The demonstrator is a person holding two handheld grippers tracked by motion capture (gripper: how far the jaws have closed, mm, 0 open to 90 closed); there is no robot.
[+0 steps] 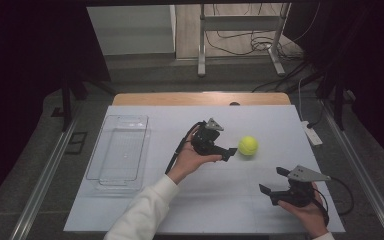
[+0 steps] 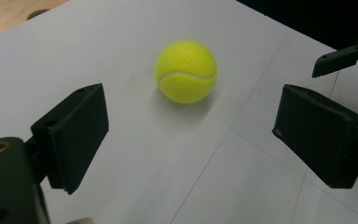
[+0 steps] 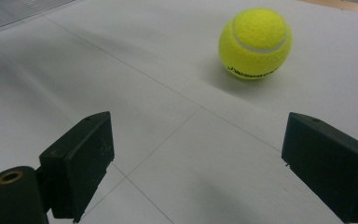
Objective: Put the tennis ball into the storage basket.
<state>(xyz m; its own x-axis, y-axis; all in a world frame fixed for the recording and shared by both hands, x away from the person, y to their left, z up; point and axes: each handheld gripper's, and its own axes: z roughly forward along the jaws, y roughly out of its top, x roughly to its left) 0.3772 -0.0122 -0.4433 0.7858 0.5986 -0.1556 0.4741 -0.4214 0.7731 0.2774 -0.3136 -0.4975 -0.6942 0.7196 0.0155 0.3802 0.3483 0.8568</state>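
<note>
Tennis ball [image 1: 248, 145] free on white bench [image 1: 220, 210], left tool [image 1: 228, 153] just beside it, jaws wide apart, empty, right tool [image 1: 272, 181] nearer the person, likewise wide, holding nothing

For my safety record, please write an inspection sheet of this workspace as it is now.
Surface: white table, flat, thin grid lines.
Job's things: yellow tennis ball, lying free.
Clutter: clear tray, at the left, nothing in it.
Grippers: left gripper open, close to the ball; right gripper open, farther off.
Cables: black cable behind the left gripper; loose wires on the floor.
Surroundings: metal stand, dark curtains.
</note>
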